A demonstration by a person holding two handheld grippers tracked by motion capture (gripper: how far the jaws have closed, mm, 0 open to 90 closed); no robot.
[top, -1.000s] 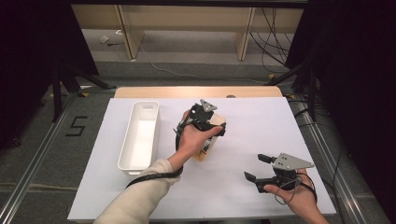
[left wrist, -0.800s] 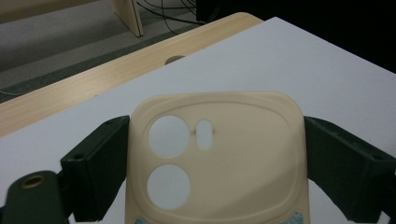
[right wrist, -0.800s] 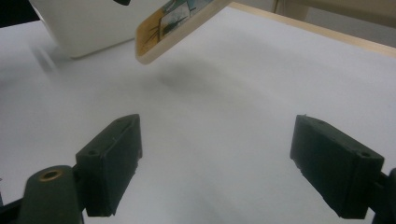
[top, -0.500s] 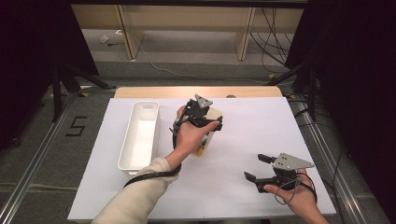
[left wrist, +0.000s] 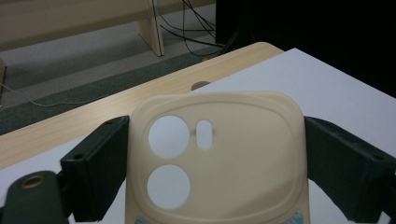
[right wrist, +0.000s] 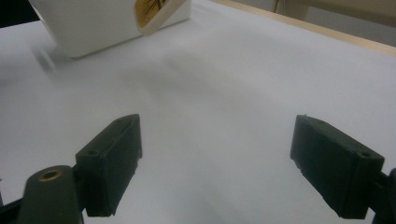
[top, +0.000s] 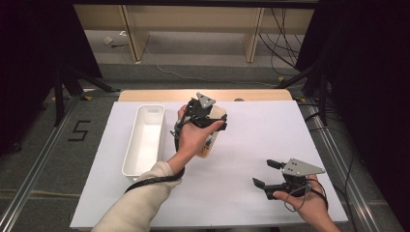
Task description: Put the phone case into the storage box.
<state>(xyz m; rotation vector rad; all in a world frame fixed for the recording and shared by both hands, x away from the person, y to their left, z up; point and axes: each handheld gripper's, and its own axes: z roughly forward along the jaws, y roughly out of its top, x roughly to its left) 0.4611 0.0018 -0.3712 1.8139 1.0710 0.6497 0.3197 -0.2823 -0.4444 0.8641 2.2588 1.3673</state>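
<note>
A cream phone case (left wrist: 233, 163) with round camera cut-outs sits between the jaws of my left gripper (top: 208, 116), and both jaws press on its long sides. In the high view the case (top: 209, 145) hangs tilted above the white table top, just right of the white bin (top: 129, 150). My right gripper (top: 265, 173) rests low at the front right of the table. Its jaws stand wide apart over bare white surface in the right gripper view (right wrist: 217, 154), with nothing between them.
The long white bin stands lengthwise on the left part of the white sheet (top: 261, 130). A wooden table edge (top: 159, 94) with a cable hole runs along the back. Dark stands and cables line both sides beyond the table.
My left gripper has risen a little with the phone case in it, and the case's lower end has come up off the table. The right gripper has stayed where it was.
</note>
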